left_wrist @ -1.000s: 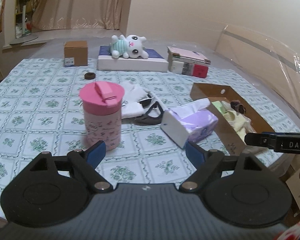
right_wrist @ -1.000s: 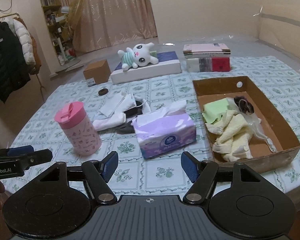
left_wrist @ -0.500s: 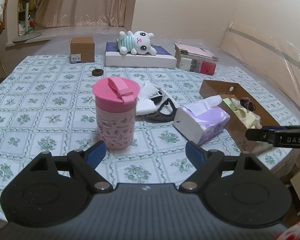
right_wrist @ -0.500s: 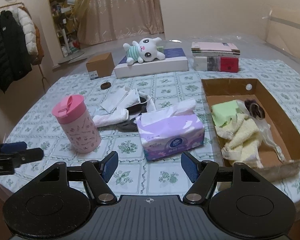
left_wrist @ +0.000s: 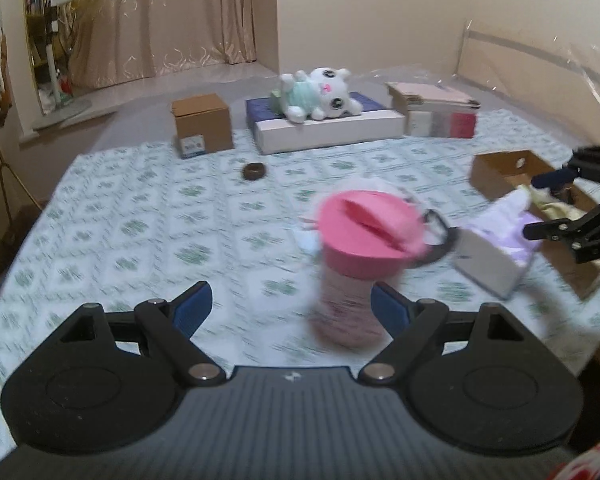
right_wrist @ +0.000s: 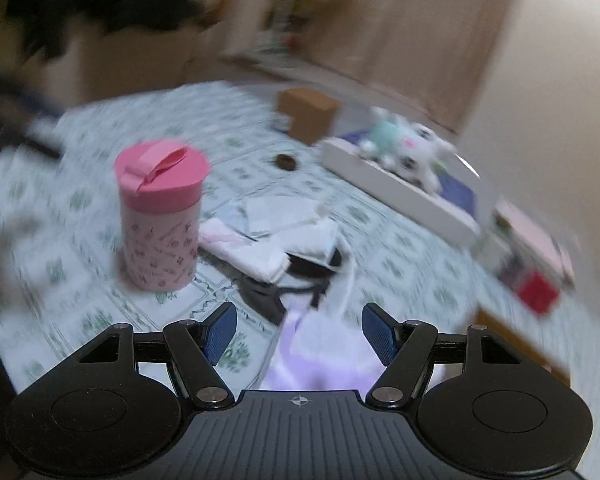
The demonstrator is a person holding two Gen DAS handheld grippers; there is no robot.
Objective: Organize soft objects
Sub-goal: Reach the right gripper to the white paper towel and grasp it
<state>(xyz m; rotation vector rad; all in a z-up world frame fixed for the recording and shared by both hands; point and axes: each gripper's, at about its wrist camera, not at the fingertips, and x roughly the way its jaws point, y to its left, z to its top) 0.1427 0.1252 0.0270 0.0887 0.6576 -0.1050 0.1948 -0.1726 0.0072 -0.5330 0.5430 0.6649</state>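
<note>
A pile of white folded cloths lies on a black strap on the patterned tablecloth, just right of a pink lidded cup. A white plush toy lies on a flat white and blue box at the back. My right gripper is open and empty, low over the purple tissue box, facing the cloth pile. It also shows in the left wrist view. My left gripper is open and empty, close in front of the cup. A cardboard box at the right holds yellow cloths.
A small brown carton and a dark ring stand at the back left. Stacked books sit at the back right. The tablecloth covers the whole table, with its edge near both grippers.
Both grippers have swung fast and both views are blurred. The right gripper moved forward and turned left, over the tissue box. The left gripper moved closer to the pink cup.
</note>
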